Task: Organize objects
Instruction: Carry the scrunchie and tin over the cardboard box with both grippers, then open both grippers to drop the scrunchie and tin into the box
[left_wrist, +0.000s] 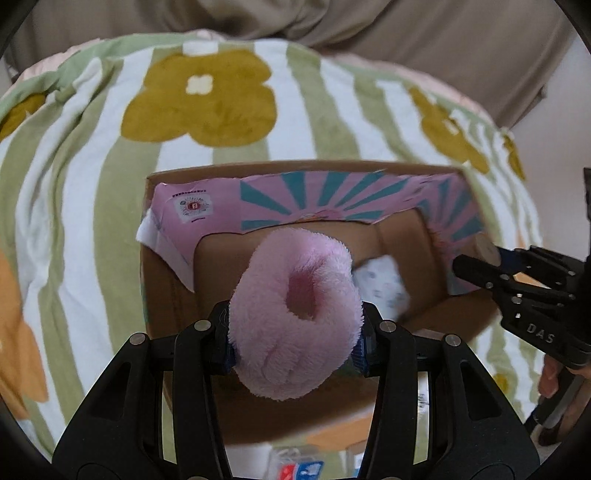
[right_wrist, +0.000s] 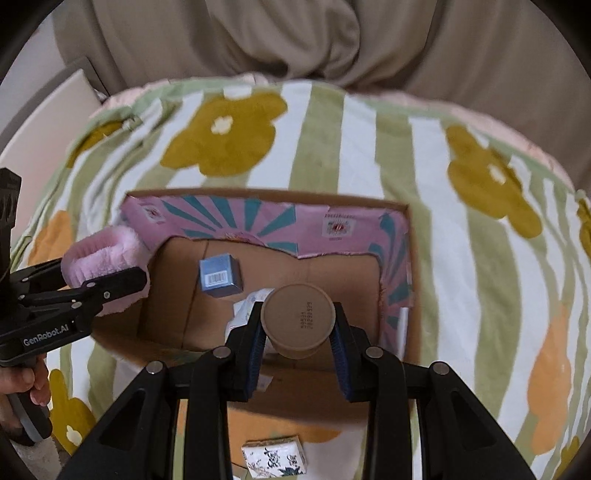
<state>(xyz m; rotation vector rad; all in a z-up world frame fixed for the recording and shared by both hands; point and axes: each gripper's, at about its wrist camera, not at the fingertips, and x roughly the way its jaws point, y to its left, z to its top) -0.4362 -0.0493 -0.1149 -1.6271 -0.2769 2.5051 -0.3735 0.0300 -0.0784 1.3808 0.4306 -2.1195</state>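
Observation:
My left gripper (left_wrist: 295, 336) is shut on a fluffy pink ring-shaped plush (left_wrist: 295, 310) and holds it over the open cardboard box (left_wrist: 170, 295). The plush also shows at the box's left edge in the right wrist view (right_wrist: 103, 258). My right gripper (right_wrist: 299, 332) is shut on a tan cardboard cylinder (right_wrist: 298, 317), end-on, held above the box (right_wrist: 391, 332). Inside the box lie a small blue carton (right_wrist: 219, 275) and a white patterned packet (right_wrist: 245, 306), which also shows in the left wrist view (left_wrist: 384, 288). The right gripper appears at the right of the left wrist view (left_wrist: 476, 266).
The box stands on a green-and-white striped blanket with mustard and orange flowers (right_wrist: 332, 147). A white packet with dark print (right_wrist: 275, 458) lies on the blanket at the near side of the box. A beige cushion (right_wrist: 295, 37) is behind. A white panel (right_wrist: 48, 125) stands far left.

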